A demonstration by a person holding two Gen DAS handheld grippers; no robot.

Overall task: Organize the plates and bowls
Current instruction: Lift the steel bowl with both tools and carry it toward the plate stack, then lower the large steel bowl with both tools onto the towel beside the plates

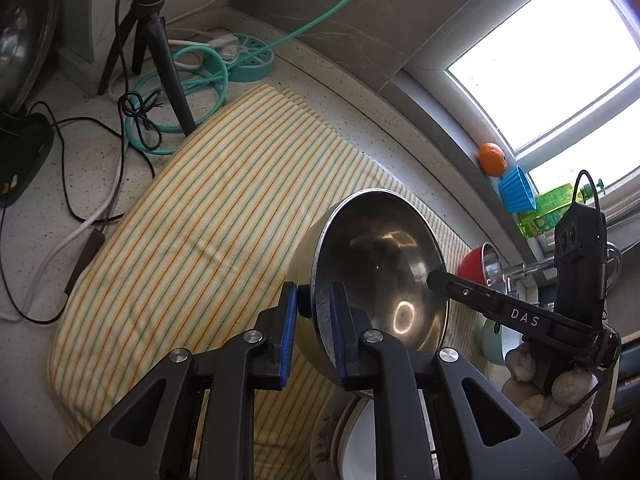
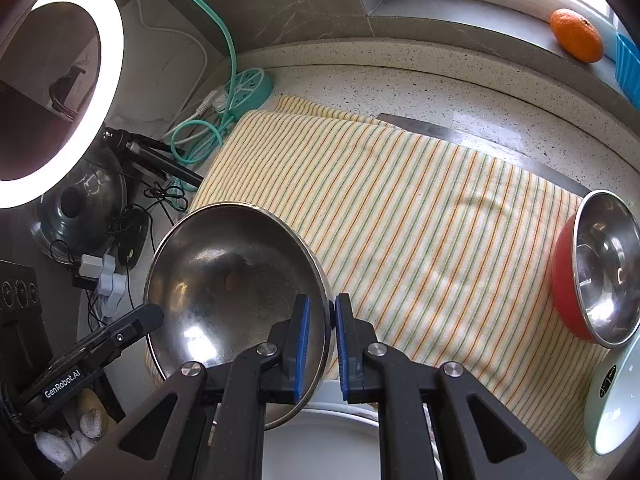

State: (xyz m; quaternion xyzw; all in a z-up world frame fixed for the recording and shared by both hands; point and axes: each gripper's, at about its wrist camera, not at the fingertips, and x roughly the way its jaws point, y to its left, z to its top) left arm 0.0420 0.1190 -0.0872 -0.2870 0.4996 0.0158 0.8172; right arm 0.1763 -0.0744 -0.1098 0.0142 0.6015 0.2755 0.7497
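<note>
A round steel bowl, smooth and mirror-bright inside with a thin rolled rim, hangs tilted above the striped cloth, pinched from two sides. The left tool is nearly closed on the near edge of the rim, one ribbed blue pad inside the bowl and the other against its brushed outer wall. The right tool is likewise almost closed on the opposite edge of the rim, which passes between its blue pads. In the left wrist view the right tool's black finger reaches over the far rim, with a gloved hand gripping behind it.

The cloth is soft, woven in thin orange and green lines on pale yellow, and covers the speckled stone bench. Directly below both tools lies a glossy white plate, and beside it in the left view a plate with a floral edge.

To the right of the right tool sits a red bowl with a steel lining, tipped on its side, and nearer still a pale mint bowl. Ahead and to the left are a round mint power strip with coiled teal cable, a black tripod, a glowing ring light and a glass pot lid. On the window ledge ahead rest an orange and a ribbed blue cup.
</note>
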